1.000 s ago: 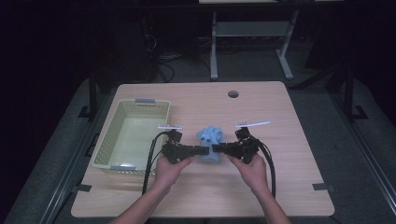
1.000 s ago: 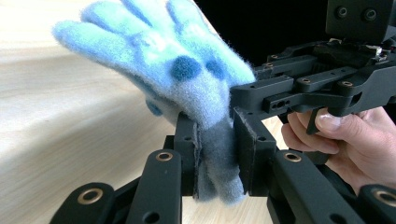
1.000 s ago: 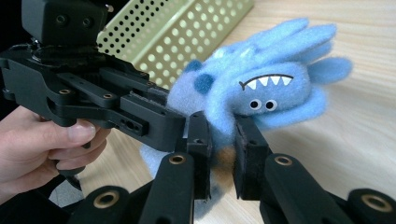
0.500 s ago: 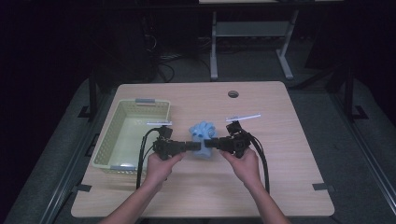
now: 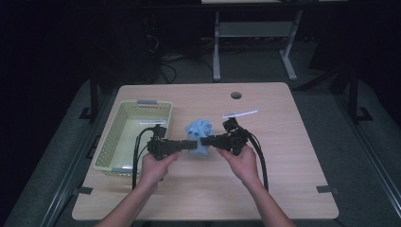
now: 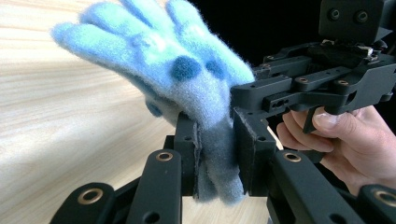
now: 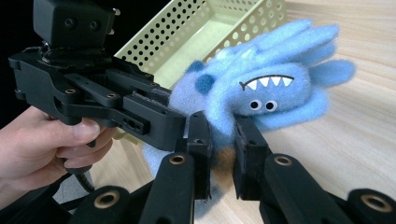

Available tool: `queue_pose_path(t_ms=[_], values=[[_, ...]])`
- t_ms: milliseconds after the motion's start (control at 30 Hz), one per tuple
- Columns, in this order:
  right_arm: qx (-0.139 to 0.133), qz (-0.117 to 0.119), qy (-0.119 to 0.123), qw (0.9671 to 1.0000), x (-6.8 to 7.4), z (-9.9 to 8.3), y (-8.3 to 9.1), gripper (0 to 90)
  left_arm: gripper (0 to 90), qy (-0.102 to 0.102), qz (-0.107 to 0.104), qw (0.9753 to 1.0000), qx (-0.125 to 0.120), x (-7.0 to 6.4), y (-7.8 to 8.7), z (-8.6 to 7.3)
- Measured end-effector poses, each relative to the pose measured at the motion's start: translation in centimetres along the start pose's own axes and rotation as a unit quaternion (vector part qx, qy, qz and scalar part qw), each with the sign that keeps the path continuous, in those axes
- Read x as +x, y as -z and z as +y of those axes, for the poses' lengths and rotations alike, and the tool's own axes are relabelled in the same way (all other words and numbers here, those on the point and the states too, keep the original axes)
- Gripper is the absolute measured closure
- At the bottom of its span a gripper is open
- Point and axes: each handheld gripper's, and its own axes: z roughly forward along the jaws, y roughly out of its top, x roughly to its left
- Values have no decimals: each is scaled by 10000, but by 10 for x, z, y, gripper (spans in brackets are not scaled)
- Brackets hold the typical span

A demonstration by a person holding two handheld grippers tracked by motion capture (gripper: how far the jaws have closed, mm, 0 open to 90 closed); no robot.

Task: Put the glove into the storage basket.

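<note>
In the high view, two bare forearms rise from the bottom edge and angle inward, so that the hands meet over the near middle of the wooden table (image 5: 283,156). The left hand (image 5: 155,166) wraps the handle of the left gripper (image 5: 185,145), which points right along the table; the right hand (image 5: 242,160) holds the right gripper (image 5: 208,140) pointing left, so the two tools face each other nose to nose. Black cables loop back from each gripper beside the wrists.

Between them sits the blue plush toy (image 5: 198,135), a fuzzy monster with stubby finger-like limbs, darker blue spots, small eyes and a toothy mouth. In the left gripper view, the jaws stand narrow, pinching the toy's lower, greyer end (image 6: 215,154), while the opposite gripper and its hand (image 6: 345,140), fingers curled on the trigger, press in from the right. In the right gripper view, the jaws likewise close narrowly on the plush's base (image 7: 222,140), with the toy's face tilted above them and the other hand (image 7: 46,144) at the left.

Farther left stands a pale yellow-green perforated basket (image 5: 111,142), just beside the left gripper.
</note>
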Motion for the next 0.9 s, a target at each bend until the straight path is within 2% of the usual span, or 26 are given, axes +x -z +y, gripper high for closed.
queue_pose_path(t_ms=[433,900], values=[[56,33,100,9999,11,12,-10,793,721,-25,47,10000,-69,2,18,6],[200,19,384,9991,28,26,-20,792,722,14,25,9997,-240,3,39,6]])
